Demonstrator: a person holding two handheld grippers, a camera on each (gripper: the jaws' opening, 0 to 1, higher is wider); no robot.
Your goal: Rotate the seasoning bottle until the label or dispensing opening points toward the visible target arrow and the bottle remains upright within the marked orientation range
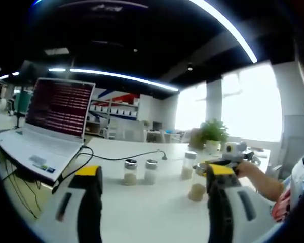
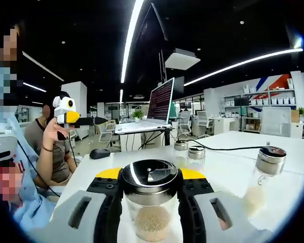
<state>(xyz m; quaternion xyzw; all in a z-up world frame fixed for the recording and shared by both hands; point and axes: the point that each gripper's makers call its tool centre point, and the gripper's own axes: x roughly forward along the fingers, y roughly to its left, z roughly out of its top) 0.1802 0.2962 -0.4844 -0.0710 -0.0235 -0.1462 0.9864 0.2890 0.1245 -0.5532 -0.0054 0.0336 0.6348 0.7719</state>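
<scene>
A clear seasoning bottle (image 2: 151, 220) with pale granules and a dark steel cap stands upright between the jaws of my right gripper (image 2: 150, 177), which is shut on it just below the cap. In the left gripper view this bottle (image 1: 196, 192) sits on the white table (image 1: 157, 212) under the right gripper (image 1: 232, 152), held by a hand. My left gripper (image 1: 155, 174) is open wide and holds nothing. It hovers above the table, well back from the bottles. In the right gripper view the left gripper (image 2: 66, 114) is raised in a person's hand at the left.
Three more bottles (image 1: 130, 172) (image 1: 150, 171) (image 1: 188, 165) stand in a row mid-table. An open laptop (image 1: 53, 121) with a black cable (image 1: 121, 158) sits at the left, and a mouse (image 2: 99, 153) near the table edge. Seated people (image 2: 43, 147) are close at the left.
</scene>
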